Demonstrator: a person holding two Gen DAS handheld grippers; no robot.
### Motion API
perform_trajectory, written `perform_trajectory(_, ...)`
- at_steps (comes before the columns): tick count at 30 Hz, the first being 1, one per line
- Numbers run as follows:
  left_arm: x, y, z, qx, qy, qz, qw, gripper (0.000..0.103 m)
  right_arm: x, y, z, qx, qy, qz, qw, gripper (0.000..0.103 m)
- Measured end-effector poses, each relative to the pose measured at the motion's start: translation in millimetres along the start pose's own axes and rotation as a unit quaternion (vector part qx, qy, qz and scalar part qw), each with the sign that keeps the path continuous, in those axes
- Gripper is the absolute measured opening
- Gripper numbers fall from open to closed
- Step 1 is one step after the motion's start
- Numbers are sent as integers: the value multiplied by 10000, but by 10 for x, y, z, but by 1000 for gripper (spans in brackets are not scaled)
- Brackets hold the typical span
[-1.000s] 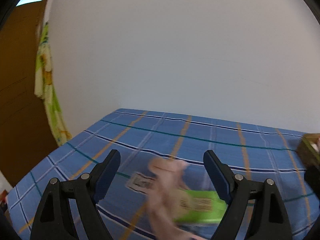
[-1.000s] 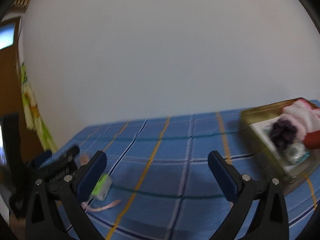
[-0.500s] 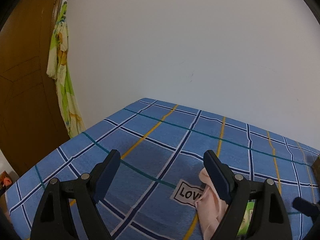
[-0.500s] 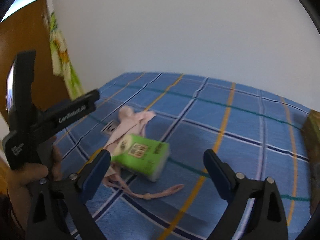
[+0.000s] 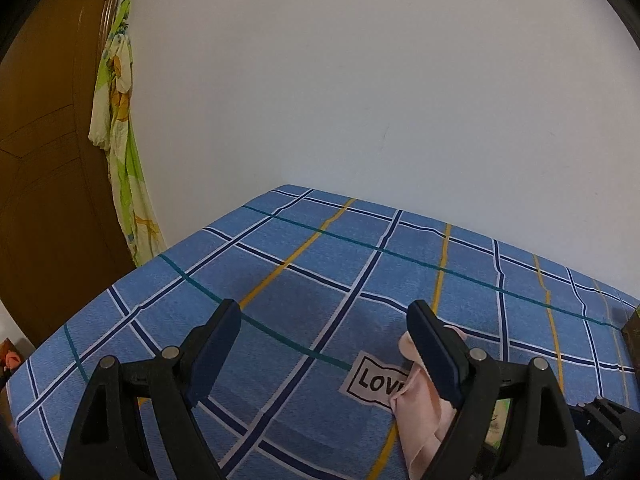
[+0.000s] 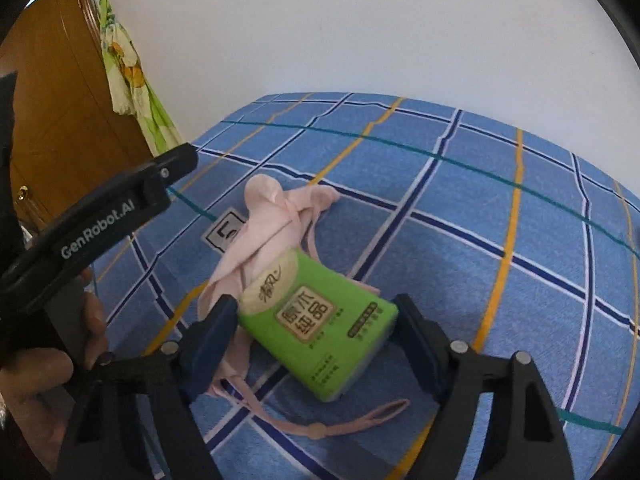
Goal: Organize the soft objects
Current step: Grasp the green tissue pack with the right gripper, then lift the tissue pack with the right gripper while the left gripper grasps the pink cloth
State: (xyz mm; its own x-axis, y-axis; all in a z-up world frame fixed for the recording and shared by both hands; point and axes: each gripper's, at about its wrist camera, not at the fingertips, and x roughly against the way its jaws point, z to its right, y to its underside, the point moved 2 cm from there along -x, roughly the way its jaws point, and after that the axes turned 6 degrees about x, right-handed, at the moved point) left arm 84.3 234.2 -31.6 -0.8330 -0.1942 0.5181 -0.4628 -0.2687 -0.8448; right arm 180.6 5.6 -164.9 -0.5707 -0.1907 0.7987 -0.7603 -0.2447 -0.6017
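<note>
A green tissue pack (image 6: 320,322) lies on a crumpled pink cloth with strings (image 6: 272,220) on the blue checked bed cover (image 6: 480,200). My right gripper (image 6: 316,328) is open, its two fingers on either side of the pack. My left gripper (image 5: 324,340) is open and empty above the cover, with the pink cloth (image 5: 420,420) just behind its right finger. The left gripper's finger also shows in the right wrist view (image 6: 112,208), left of the cloth.
A white wall runs behind the bed. A brown wooden wardrobe (image 5: 40,160) with a green-yellow cloth (image 5: 120,128) hanging on it stands at the left. A dark box edge (image 5: 632,332) shows at the far right of the cover.
My right gripper has swung left and down, from facing the tray to straddling the green pack. My left gripper has shifted left, so the cloth now lies at its right finger.
</note>
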Motion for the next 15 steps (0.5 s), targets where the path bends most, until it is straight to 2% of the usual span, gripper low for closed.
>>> perform_trajectory(5,31,29,55,-45,340,-39,9994,87,230,108,248,-466,20,333,9984,78)
perform_trajectory(10,27,124,309,-436,984,-366,9935,87,602,180,639,-1140,625,913,9873,78)
perform_trajectory(12,17,162,433,-706,1011,-455,9913,87,701,230,741,-1253,798,1030,9835,78)
perform_trajectory(15,-53,196,487,-781,1066,-723,9886,87,870,318,811,-1235,962,1146,9810,78)
